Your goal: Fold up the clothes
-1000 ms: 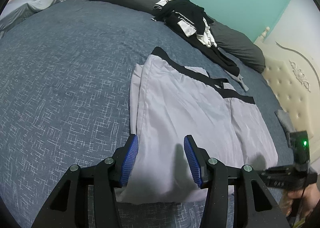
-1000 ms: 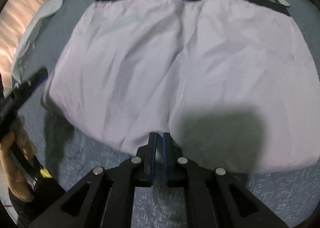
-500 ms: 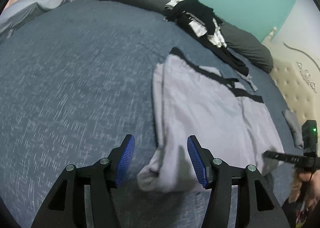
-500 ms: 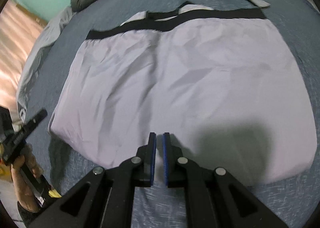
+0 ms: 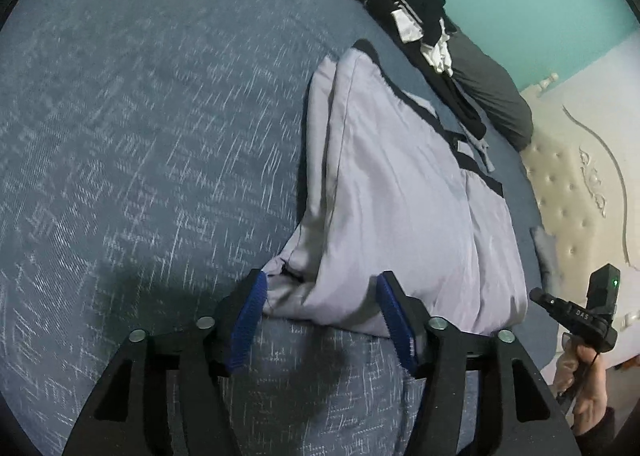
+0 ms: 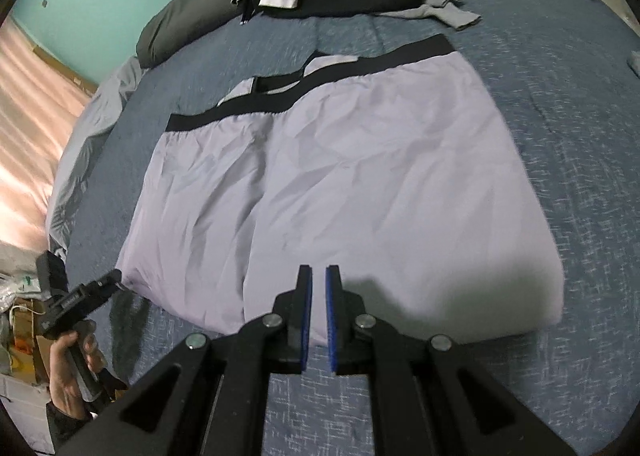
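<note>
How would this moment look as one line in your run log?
left tool: open, opening, over shorts corner | right tool: shut, empty | shorts: flat on bed

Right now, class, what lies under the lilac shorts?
The shorts lie flat on the blue bedspread, which shows all round them. Whatever lies directly beneath the cloth is covered and cannot be seen.

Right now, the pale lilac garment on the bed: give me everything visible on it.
The lilac garment looks like thin, smooth woven shorts with a black elastic waistband at the far end. It lies flat on the blue bedspread, lightly creased, seemingly folded in layers. The near left corner is bunched between the open left gripper fingers, which have just been opening. The shut right gripper hovers at its near edge.
</note>
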Demonstrator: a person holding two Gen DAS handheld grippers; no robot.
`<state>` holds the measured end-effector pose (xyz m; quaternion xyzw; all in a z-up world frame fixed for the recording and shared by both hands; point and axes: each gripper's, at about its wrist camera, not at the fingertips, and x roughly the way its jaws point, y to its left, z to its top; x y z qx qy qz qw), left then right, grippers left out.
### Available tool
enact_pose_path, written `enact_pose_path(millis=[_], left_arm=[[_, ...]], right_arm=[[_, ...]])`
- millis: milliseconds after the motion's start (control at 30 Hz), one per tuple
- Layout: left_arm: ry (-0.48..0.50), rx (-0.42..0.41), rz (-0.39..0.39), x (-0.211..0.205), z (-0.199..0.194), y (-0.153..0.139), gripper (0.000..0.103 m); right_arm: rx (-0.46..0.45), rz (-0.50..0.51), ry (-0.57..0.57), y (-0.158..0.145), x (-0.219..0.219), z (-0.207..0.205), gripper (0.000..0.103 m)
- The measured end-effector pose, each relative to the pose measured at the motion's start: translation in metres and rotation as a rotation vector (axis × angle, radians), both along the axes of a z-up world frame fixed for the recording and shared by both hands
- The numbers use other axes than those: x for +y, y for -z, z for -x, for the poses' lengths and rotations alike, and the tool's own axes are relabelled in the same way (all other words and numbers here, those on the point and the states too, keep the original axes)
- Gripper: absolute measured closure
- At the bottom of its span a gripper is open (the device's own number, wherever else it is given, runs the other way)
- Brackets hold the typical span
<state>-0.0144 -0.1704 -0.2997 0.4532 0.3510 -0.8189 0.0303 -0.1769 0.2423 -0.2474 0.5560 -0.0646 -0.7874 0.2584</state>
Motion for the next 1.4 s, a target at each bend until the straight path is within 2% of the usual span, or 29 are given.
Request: enact_pose_path(millis=[467, 633, 867, 933, 1100, 1200, 1400], left_arm=[[-0.037, -0.057, -0.099, 0.013, -0.009, 0.016, 0.036], [-0.066, -0.027, -0.105, 0.012, -0.006, 0.016, 0.036], [-0.075, -0.017, -0.075, 0.010, 0.017, 0.019, 0.037], [-0.074, -0.008, -0.063, 0.011, 0.022, 0.019, 0.039], [-0.053, 0.036, -0.042, 0.017, 0.027, 0.011, 0.072], [-0.045, 0.078, -0.022, 0.025, 0.030, -0.002, 0.081], [-0.008, 0.168, 0.009, 0.047, 0.046, -0.043, 0.086]], right_arm=[[-0.005, 0.069, 0.026, -0.008, 0.019, -0.009, 0.098], [-0.008, 0.071, 0.030, -0.009, 0.028, -0.012, 0.098], [-0.012, 0.078, 0.031, -0.006, 0.024, -0.009, 0.097], [-0.012, 0.076, 0.042, -0.008, 0.031, -0.011, 0.097], [-0.014, 0.073, 0.053, -0.004, 0.035, -0.011, 0.097], [-0.017, 0.076, 0.060, -0.003, 0.040, -0.012, 0.097], [-0.026, 0.100, 0.077, -0.002, 0.053, -0.013, 0.097]])
